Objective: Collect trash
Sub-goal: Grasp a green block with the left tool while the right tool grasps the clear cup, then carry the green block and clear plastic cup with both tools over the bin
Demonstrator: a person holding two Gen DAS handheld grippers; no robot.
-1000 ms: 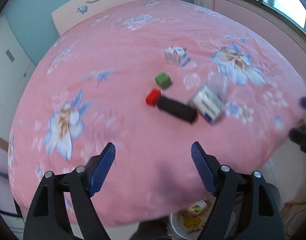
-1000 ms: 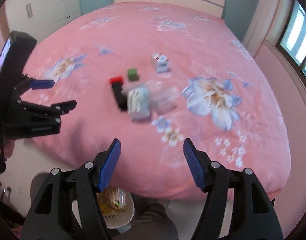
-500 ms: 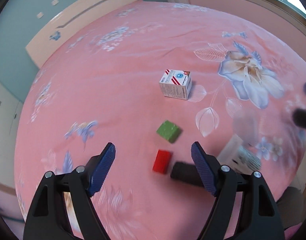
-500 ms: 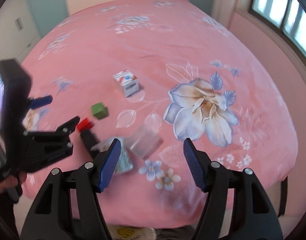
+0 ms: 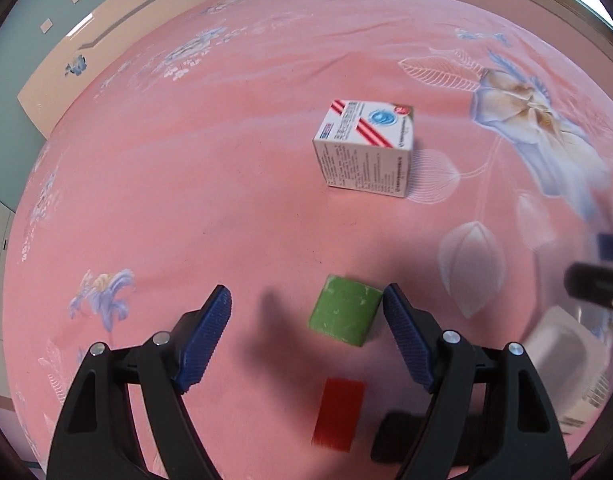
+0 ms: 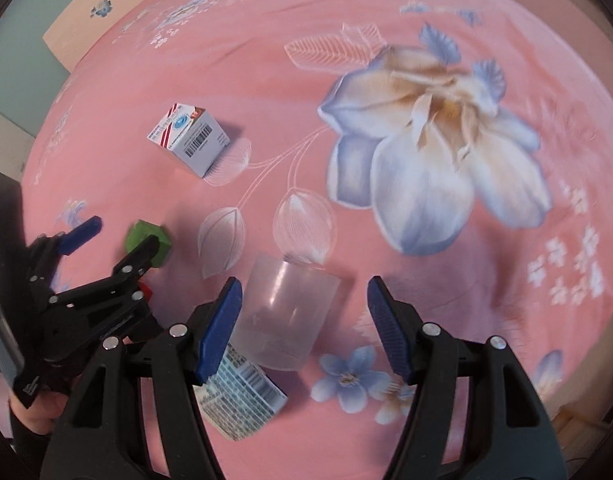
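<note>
Hovering wide apart, left hand-held gripper (image 5: 306,312) beside green block (image 5: 344,314), right hand-held gripper (image 6: 304,306) around clear cup (image 6: 284,314).

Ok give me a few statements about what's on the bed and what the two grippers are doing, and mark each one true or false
1. The left gripper is open. True.
2. The green block is clamped in it. False: it lies on the bedspread, just inside the right finger.
3. The clear plastic cup stands upright. False: it lies on its side.
4. The right gripper is open around the cup. True.
5. The white carton sits beyond the green block. True.
</note>
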